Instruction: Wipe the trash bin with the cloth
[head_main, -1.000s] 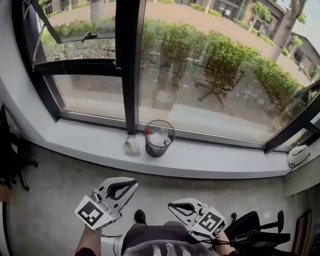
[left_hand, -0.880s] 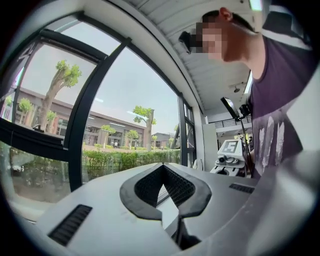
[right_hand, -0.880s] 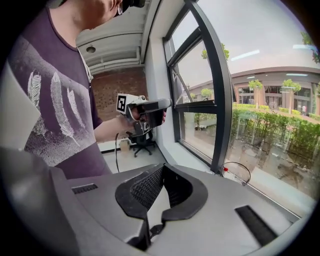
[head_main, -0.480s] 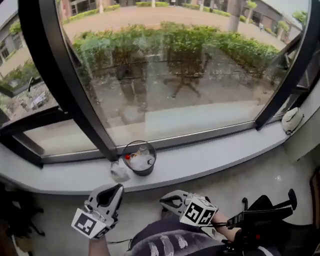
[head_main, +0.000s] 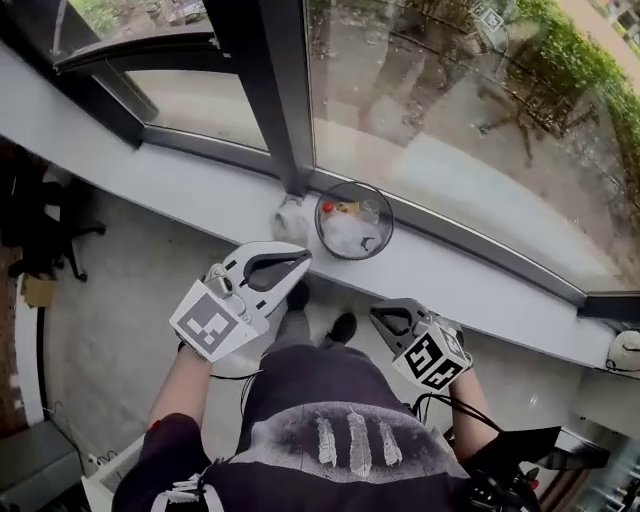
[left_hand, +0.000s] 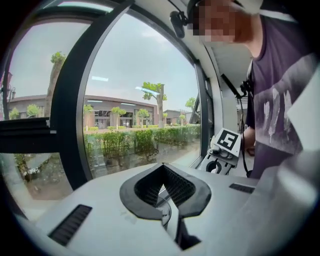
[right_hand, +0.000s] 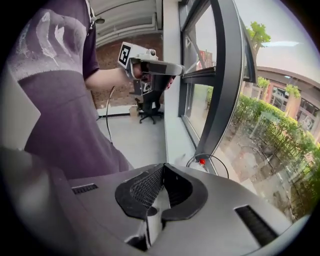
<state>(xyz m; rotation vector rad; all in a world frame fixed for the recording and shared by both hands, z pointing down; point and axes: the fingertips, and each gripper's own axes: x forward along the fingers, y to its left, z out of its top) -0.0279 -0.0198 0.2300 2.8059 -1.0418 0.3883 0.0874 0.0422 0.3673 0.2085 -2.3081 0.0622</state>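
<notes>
Status: wipe not started, by my read.

- **Tools:** The left gripper (head_main: 303, 258) is closed with nothing between the jaws. The right gripper (head_main: 379, 313) is the same, jaws together and empty. Both are held out in front of the person's torso (head_main: 330, 420), over the floor (head_main: 110, 320), short of the sill.
- **Cloth:** The cloth (head_main: 290, 218) lies crumpled on the window sill (head_main: 480, 290), just ahead of the left gripper's tip. Neither tool touches it.
- **Bin:** The trash bin (head_main: 390, 222) stands upright on the same sill, just right of the cloth. I can't tell if they touch. It sits ahead of the grippers, between their lines, and holds white scraps plus a red bit (head_main: 327, 208).
- **Left to do:** everything: grab the cloth, steady the bin, wipe.
- **Surface and room:** The sill is pale, smooth and narrow, running under the glass (head_main: 470, 130). Past the bin is a dark window post (head_main: 285, 100), with a hedge (head_main: 590, 60) outside. Well left of the left gripper, a dark office chair (head_main: 50, 225) stands on the floor.
</notes>
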